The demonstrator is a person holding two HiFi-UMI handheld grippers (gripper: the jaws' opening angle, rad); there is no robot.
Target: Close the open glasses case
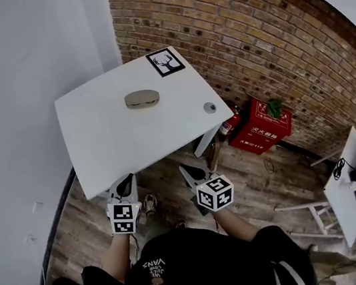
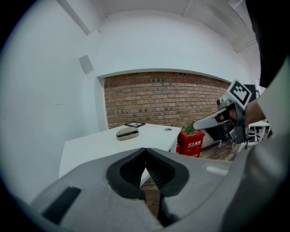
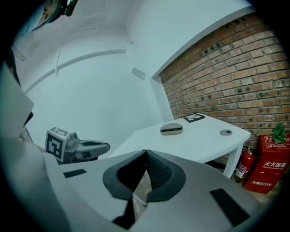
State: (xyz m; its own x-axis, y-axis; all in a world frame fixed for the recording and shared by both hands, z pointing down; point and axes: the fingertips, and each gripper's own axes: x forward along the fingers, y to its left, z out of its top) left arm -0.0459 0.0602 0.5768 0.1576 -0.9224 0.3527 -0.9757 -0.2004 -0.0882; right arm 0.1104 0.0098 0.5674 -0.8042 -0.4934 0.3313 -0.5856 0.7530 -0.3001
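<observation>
The grey oval glasses case [image 1: 141,98] lies on the white table [image 1: 110,143], towards its far side. Its lid rests down on the base, with a dark seam round the middle [image 3: 171,128] [image 2: 127,132]. Both grippers hang off the table's near edge, well short of the case. My left gripper [image 1: 127,179] [image 2: 145,149] is shut with nothing between its pads. My right gripper [image 1: 186,169] [image 3: 145,152] is also shut and empty. Each shows in the other's view: the right gripper [image 2: 199,124], the left gripper [image 3: 102,146].
A framed deer picture [image 1: 165,62] lies at the table's far corner and a round grommet [image 1: 209,107] sits near its right edge. A red box [image 1: 263,124] with a plant and a fire extinguisher [image 1: 229,124] stand by the brick wall. A second white table [image 1: 344,185] is at the right.
</observation>
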